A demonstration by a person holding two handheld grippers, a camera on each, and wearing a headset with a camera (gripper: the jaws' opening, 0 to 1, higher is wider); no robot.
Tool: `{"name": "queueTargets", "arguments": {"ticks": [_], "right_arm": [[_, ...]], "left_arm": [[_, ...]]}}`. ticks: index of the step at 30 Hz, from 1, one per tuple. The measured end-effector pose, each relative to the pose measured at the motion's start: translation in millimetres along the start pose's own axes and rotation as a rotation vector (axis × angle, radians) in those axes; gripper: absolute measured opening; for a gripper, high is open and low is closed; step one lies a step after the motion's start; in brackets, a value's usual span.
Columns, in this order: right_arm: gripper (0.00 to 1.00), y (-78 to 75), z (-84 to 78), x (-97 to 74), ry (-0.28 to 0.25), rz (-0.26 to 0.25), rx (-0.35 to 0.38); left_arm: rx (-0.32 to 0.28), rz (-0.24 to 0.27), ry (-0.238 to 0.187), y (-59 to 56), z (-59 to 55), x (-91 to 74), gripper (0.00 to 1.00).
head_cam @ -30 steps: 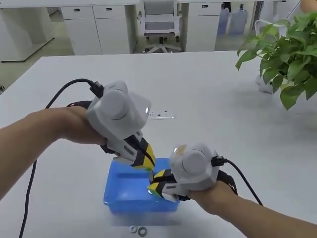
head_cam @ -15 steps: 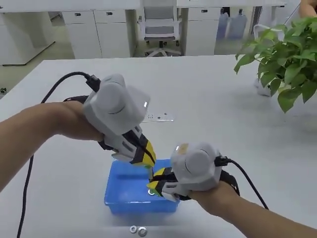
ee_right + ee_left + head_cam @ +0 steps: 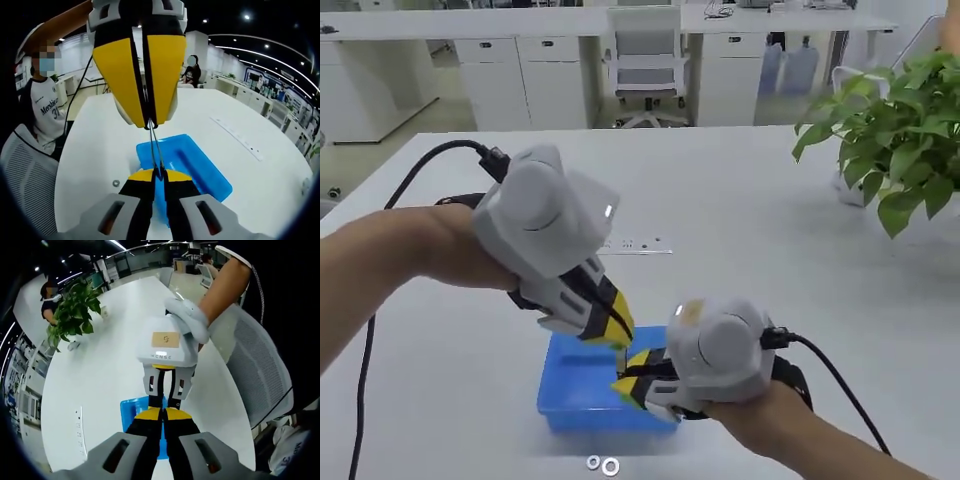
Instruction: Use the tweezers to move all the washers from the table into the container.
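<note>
- Yellow-tipped left gripper (image 3: 617, 333) and right gripper (image 3: 626, 378) both pinch the thin tweezers (image 3: 154, 142), likely to get a good hold.
- Blue container (image 3: 570, 395) sits just under them.
- Two washers (image 3: 602, 465) lie at its 6 o'clock, on the table (image 3: 770, 230).

Part of the blue container (image 3: 575, 385) is hidden behind the left gripper (image 3: 618, 335) and right gripper (image 3: 626, 380). Both ends of the tweezers (image 3: 154, 144) are buried between closed jaws; whether anything is pinched cannot be told.

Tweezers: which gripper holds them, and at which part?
Both hold the tweezers: left gripper pinches one end, right gripper the other, over the container.
</note>
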State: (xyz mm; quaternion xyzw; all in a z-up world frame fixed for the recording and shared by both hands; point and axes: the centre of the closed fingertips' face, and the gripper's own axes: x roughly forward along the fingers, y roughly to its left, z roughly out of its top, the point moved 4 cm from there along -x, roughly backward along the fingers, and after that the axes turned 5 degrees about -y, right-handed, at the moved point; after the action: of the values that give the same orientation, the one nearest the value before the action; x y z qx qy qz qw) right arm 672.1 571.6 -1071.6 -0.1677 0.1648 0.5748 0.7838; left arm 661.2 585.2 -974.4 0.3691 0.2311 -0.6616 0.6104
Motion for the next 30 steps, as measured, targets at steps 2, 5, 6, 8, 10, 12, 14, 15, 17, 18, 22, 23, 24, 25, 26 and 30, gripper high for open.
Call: {"name": "queueTargets", "arguments": {"ticks": [2, 5, 6, 8, 10, 12, 14, 15, 17, 18, 22, 23, 24, 25, 26, 30], "right_arm": [[0.08, 5.1, 0.9, -0.4, 0.001, 0.006, -0.010], [0.08, 11.2, 1.3, -0.6, 0.000, 0.014, -0.010], [0.08, 14.1, 1.3, -0.7, 0.001, 0.018, -0.012], [0.08, 18.6, 0.8, -0.8, 0.000, 0.023, -0.011], [0.08, 22.3, 0.2, -1.1, 0.000, 0.025, -0.013], [0.08, 26.8, -0.4, -1.8, -0.001, 0.028, -0.011], [0.08, 30.5, -2.3, -1.6, 0.000, 0.034, -0.009], [0.08, 32.0, -3.2, -1.6, 0.003, 0.035, -0.010], [0.08, 35.1, -5.1, -1.5, 0.006, 0.038, -0.011], [0.08, 36.4, -5.8, -1.5, 0.007, 0.040, -0.010], [0.08, 42.4, -8.5, -0.6, 0.007, 0.043, -0.011], [0.08, 43.2, -9.0, -0.5, 0.007, 0.043, -0.010], [0.08, 44.4, -10.2, -0.2, 0.009, 0.044, -0.010], [0.08, 45.4, -11.1, 0.0, 0.010, 0.045, -0.010], [0.08, 47.1, -12.3, 0.2, 0.012, 0.048, -0.014], [0.09, 50.6, -16.2, 1.5, 0.015, 0.050, -0.015]], "left_arm": [[-0.003, -0.001, 0.001, -4.1, 0.1, -1.0, 0.04], [-0.008, -0.005, -0.002, -9.9, 0.7, -1.5, 0.04], [-0.010, -0.005, -0.003, -11.4, 0.7, -1.5, 0.04], [-0.014, -0.009, -0.005, -15.2, 1.1, -1.2, 0.04], [-0.015, -0.010, -0.005, -19.5, 1.4, -0.5, 0.04], [-0.017, -0.013, -0.006, -23.7, 1.7, 0.0, 0.04], [-0.020, -0.017, -0.005, -27.8, 1.0, 1.1, 0.04], [-0.019, -0.020, -0.003, -29.6, 0.4, 1.8, 0.04], [-0.020, -0.023, -0.003, -32.8, -0.6, 2.9, 0.04], [-0.021, -0.026, -0.002, -34.1, -0.9, 3.2, 0.04], [-0.022, -0.029, -0.001, -38.7, -3.4, 4.5, 0.04], [-0.022, -0.029, -0.001, -39.8, -4.0, 5.0, 0.04], [-0.023, -0.029, -0.001, -41.4, -4.9, 5.8, 0.04], [-0.023, -0.029, 0.000, -42.7, -5.5, 6.3, 0.04], [-0.024, -0.030, 0.000, -44.5, -6.3, 7.0, 0.04], [-0.026, -0.030, -0.001, -49.0, -9.1, 10.6, 0.04]]}}
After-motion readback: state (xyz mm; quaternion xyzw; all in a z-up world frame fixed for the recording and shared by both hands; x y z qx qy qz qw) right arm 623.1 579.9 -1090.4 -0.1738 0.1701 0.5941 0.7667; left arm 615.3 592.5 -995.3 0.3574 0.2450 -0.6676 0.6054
